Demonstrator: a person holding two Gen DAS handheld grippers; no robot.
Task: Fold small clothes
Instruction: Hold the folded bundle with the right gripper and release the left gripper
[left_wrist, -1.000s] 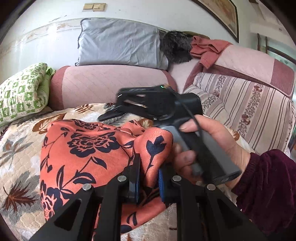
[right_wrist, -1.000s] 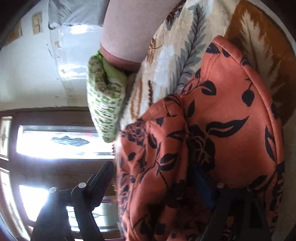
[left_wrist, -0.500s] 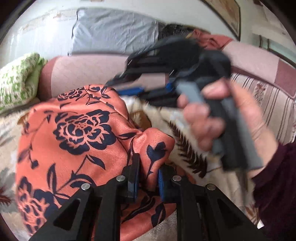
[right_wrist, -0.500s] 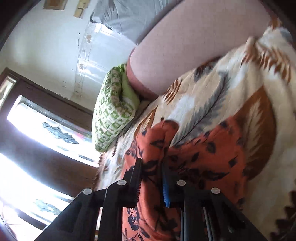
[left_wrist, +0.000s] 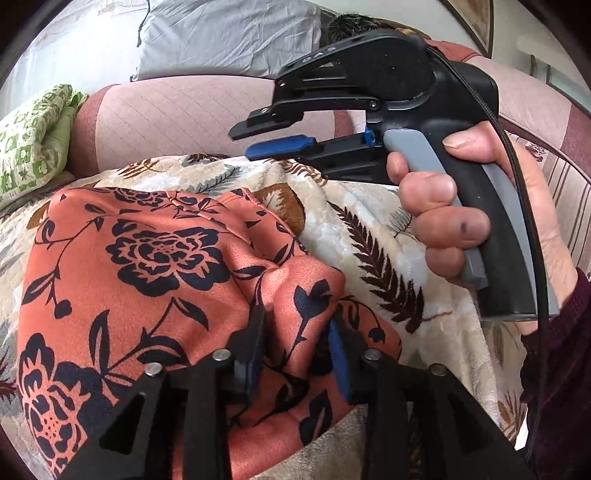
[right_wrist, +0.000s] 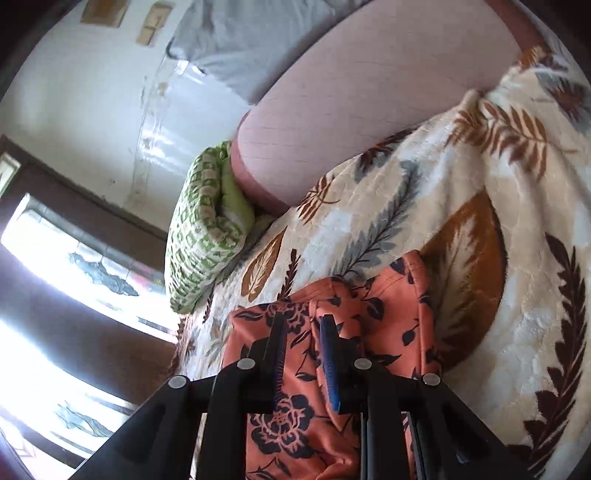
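Observation:
An orange garment with a dark floral print (left_wrist: 147, 266) lies folded on a leaf-patterned blanket (left_wrist: 369, 229). My left gripper (left_wrist: 297, 343) stands part open, its fingers on either side of a raised fold at the garment's near right corner. My right gripper (left_wrist: 273, 138) hovers above the blanket past the garment, open and empty, held by a hand. In the right wrist view the right gripper (right_wrist: 303, 354) is open just above the garment (right_wrist: 388, 325), with no cloth pinched.
A pink sofa backrest (left_wrist: 192, 114) rises behind the blanket, with a grey pillow (left_wrist: 229, 37) on top. A green patterned cushion (left_wrist: 29, 136) lies at the left, also in the right wrist view (right_wrist: 207, 229). A striped sofa section (left_wrist: 569, 199) is on the right.
My right gripper has let go of the garment's far edge and lifted clear. The garment has dropped flat onto the blanket. My left gripper's jaws have widened around the fold.

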